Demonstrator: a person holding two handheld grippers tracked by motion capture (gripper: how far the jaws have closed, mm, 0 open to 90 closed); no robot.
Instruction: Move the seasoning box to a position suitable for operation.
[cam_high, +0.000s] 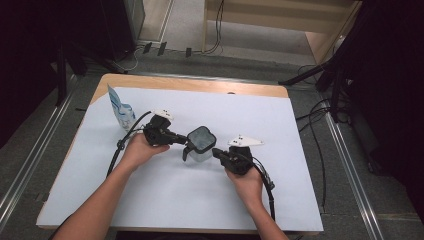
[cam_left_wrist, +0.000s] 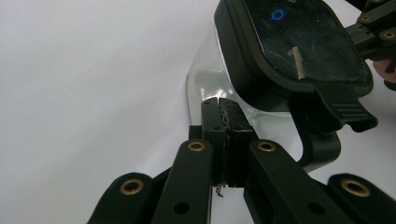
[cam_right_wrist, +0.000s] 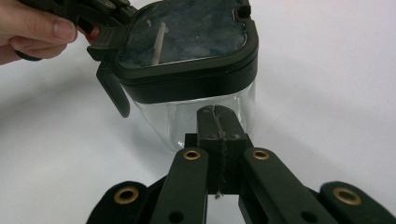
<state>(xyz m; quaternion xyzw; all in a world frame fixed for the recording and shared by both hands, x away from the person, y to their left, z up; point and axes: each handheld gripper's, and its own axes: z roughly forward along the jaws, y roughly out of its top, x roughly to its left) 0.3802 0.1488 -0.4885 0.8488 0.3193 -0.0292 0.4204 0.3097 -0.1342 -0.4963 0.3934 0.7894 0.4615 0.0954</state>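
The clear plastic square container with a black latch lid (cam_high: 201, 143) is sitting mid-table on the white paper sheet (cam_high: 165, 200), looking empty. The left gripper (cam_left_wrist: 225, 112) and right gripper (cam_right_wrist: 218, 122) are both clamped shut on nothing, bracing its sides. Guessing the next move needs a jaw hooking that lid latch (cam_right_wrist: 113, 91).

The high view looks forward and down from above the person's side, taking in the whole table (cam_high: 165, 200) from well back. Each of the 2 gripper views rides low and close behind its own jaws, looking level across the white surface. All 3 views share the lidded clear container (cam_high: 201, 144) (cam_left_wrist: 280, 56) (cam_right_wrist: 187, 60), upper right in the left gripper view, upper centre in the right.
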